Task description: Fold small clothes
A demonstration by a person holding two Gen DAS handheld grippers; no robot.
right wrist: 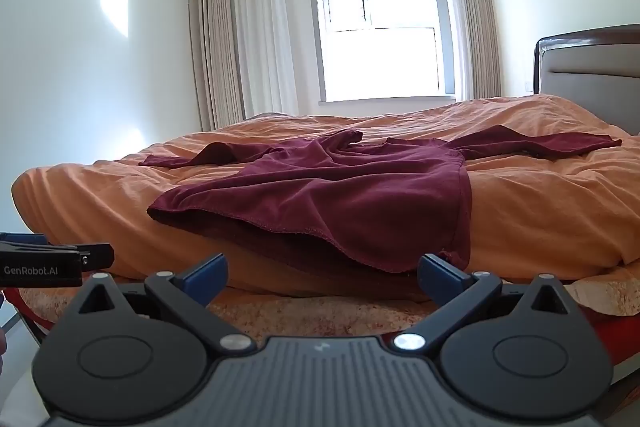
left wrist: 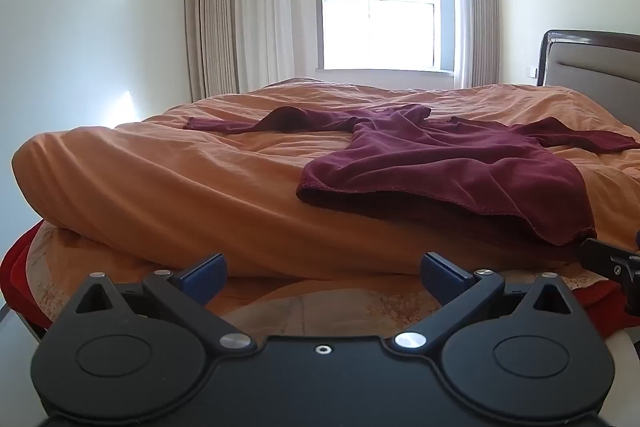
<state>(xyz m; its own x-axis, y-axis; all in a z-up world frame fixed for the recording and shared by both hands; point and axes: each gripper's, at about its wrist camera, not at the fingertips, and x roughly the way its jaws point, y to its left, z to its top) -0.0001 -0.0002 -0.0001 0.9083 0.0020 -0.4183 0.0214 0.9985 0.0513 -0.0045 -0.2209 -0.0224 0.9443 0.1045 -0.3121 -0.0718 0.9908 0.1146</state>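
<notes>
While nothing is gripped, the layout is read left to right:
Left claw (left wrist: 322, 277): held agape, low before the bed (left wrist: 140, 187); the shirt (left wrist: 440, 167) is seen ahead and to its right.
Shirt: spread on the orange duvet, hem draped over the near edge, sleeves stretched left and right, body running away toward the window (left wrist: 380, 3).
Right claw (right wrist: 322, 277): held agape, nearer, just below the hem's right corner.
Room: bare duvet is left on both sides.

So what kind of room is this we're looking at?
A home bedroom, most likely. A bed with a rumpled orange duvet and a padded headboard fills the view, a curtained window lets in daylight behind it, and a maroon long-sleeved top lies spread on the covers.
</notes>
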